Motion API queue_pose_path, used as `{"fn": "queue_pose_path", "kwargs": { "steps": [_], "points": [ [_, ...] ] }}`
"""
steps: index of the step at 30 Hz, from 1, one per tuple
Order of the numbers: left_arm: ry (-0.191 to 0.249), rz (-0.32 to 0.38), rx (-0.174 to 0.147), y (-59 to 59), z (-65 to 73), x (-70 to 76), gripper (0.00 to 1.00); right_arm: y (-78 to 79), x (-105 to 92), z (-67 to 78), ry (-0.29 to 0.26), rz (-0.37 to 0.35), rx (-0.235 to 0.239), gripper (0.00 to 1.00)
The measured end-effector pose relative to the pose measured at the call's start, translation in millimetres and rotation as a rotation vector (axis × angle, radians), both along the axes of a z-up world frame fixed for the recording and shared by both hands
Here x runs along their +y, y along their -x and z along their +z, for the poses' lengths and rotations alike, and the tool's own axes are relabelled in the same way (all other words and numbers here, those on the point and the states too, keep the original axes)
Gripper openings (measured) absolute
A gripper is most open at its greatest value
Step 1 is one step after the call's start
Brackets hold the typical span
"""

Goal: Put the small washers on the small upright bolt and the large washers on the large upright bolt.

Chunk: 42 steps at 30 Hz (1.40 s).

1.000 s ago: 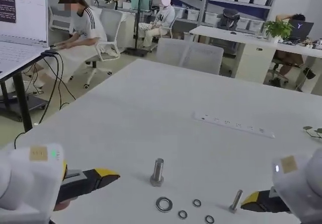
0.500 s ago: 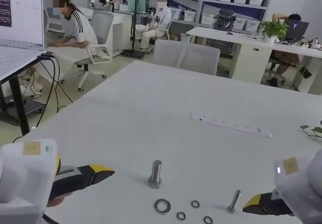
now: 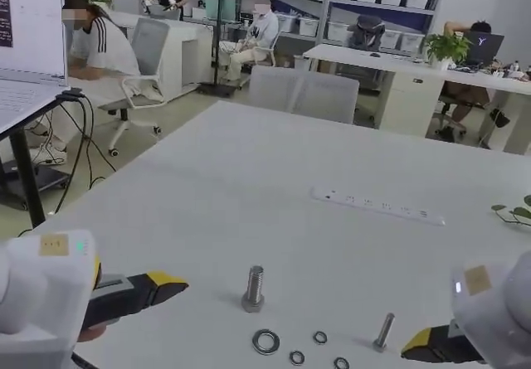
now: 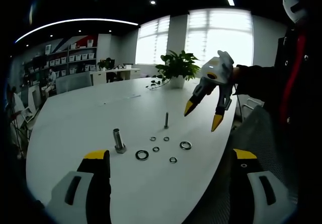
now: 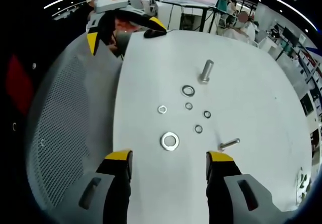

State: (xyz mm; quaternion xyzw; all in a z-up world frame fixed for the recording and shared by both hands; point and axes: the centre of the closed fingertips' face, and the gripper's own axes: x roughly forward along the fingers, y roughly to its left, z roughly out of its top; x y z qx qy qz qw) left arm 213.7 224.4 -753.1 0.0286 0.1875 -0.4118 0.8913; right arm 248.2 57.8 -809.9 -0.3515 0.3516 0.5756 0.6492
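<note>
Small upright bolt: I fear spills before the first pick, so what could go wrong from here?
The thin small bolt stands close to the right gripper; a careless sweep may topple it. The small washers lie flat and clustered, so the open jaws might slip or nudge neighbours.

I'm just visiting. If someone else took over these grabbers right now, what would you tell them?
Grippers: the left gripper and right gripper are both open and empty.
Things: the large bolt and small bolt stand upright on the table. Two large washers and four small washers lie flat near them.
Done: no washer is on a bolt.
Left: all six washers.
</note>
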Motion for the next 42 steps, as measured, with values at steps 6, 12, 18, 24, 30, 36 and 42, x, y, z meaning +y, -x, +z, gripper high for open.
{"fn": "queue_pose_path", "kwargs": {
  "steps": [6, 12, 18, 24, 30, 36, 42],
  "points": [
    [0.000, 0.005, 0.000, -1.6, -0.4, 1.1, 1.00, 0.1, -0.1, -1.9, 0.007, 0.001, 0.006, 0.60],
    [-0.004, 0.009, -0.002, -3.4, -0.7, 2.9, 1.00, -1.0, 0.1, -2.5, 0.012, 0.003, 0.009, 0.59],
    [-0.005, 0.012, 0.000, -3.1, -1.2, 3.1, 1.00, 0.0, -0.5, -3.7, 0.017, 0.004, 0.013, 0.59],
    [-0.005, 0.015, -0.001, -3.2, -1.2, 2.7, 1.00, 0.8, -1.2, -5.8, 0.023, 0.008, 0.017, 0.59],
    [-0.006, 0.023, -0.002, -3.6, -1.1, 3.5, 1.00, 1.3, 0.9, -9.4, 0.039, 0.022, 0.022, 0.58],
    [-0.005, 0.033, -0.004, -4.7, -0.7, 5.1, 1.00, 1.1, 3.7, -13.9, 0.063, 0.041, 0.026, 0.56],
    [-0.006, 0.041, -0.007, -5.8, -0.3, 7.1, 1.00, 0.4, 6.2, -21.6, 0.103, 0.067, 0.027, 0.54]
  ]
}}
